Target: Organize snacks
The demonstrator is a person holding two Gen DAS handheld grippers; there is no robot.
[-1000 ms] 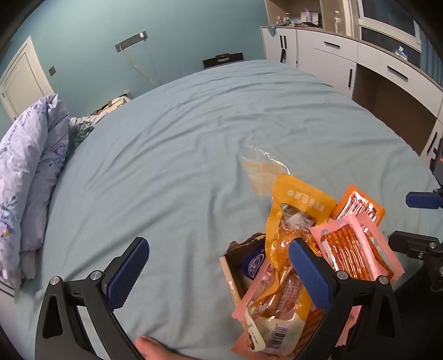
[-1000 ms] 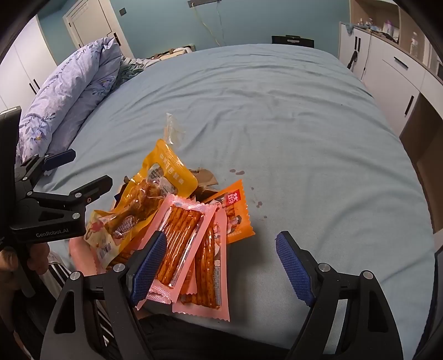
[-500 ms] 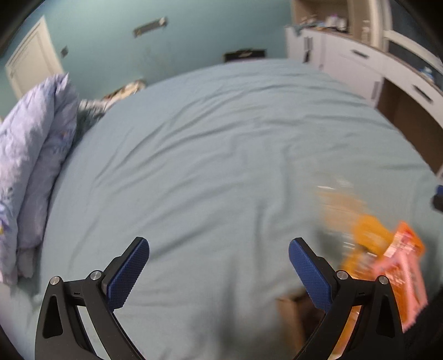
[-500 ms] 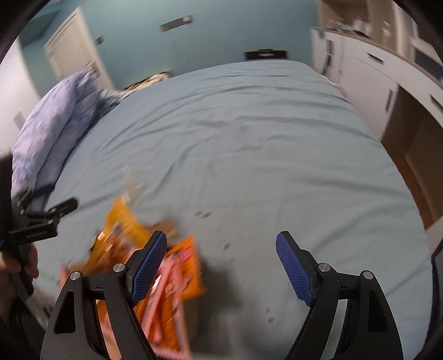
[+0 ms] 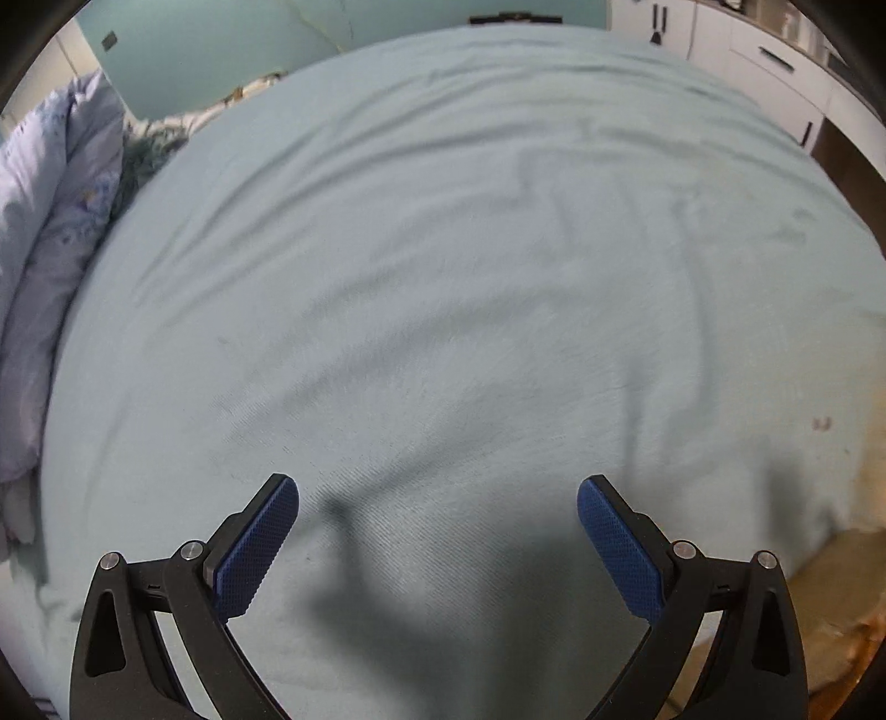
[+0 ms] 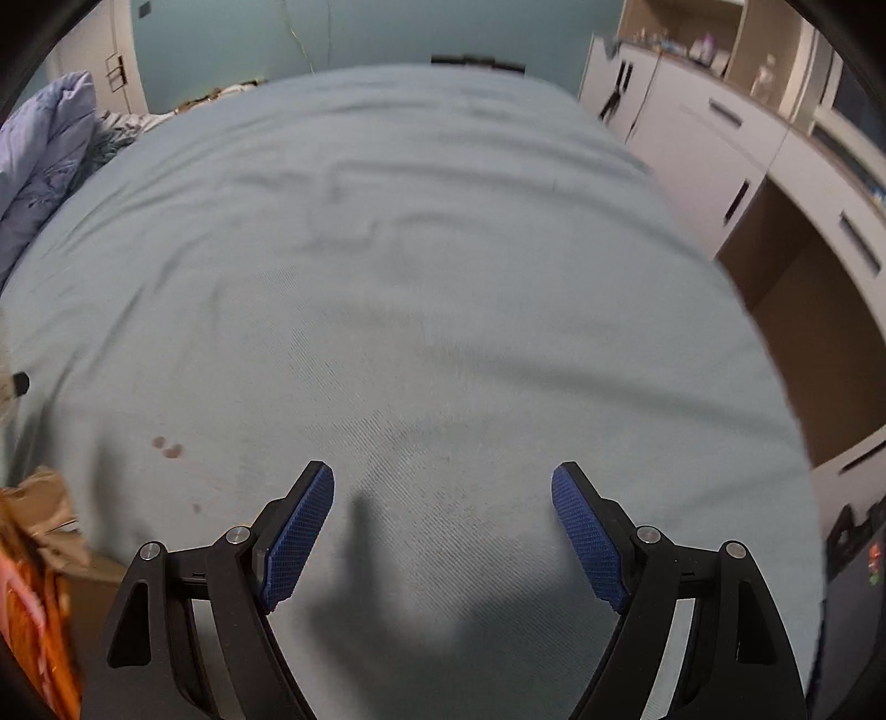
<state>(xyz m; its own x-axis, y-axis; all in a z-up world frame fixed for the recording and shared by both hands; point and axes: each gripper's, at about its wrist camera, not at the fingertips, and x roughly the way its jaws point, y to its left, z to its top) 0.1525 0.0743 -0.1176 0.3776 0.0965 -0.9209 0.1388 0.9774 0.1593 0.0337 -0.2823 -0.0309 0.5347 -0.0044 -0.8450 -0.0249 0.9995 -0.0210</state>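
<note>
Few of the snacks show at all: in the right wrist view we see only a blurred strip of orange and pink snack packets (image 6: 30,620) at the lower left edge of the frame, lying beside a brown cardboard box (image 6: 47,515) just above them. In the left wrist view a blurred tan and orange patch at the lower right edge may be the same pile, but we cannot tell.

Our right gripper (image 6: 443,529) points down at the bed (image 6: 443,277), jaws spread wide with only bare sheet between the blue pads (image 6: 299,537). Our left gripper (image 5: 437,545) is the same: jaws wide apart, nothing between its blue pads (image 5: 257,545), well clear of any packet. Each gripper throws a dark shadow on the sheet just beyond its fingers.

The pale blue-green sheet fills most of both frames, creased in long folds toward the top. A few small reddish stains (image 6: 166,447) mark it left of centre in the right wrist view. A lilac floral duvet (image 5: 44,232) is bunched at the left edge of the left wrist view and at the upper left of the right one. White cabinets (image 6: 736,144) run down the right side of the right wrist view, and a teal wall (image 5: 221,39) stands behind the bed.
</note>
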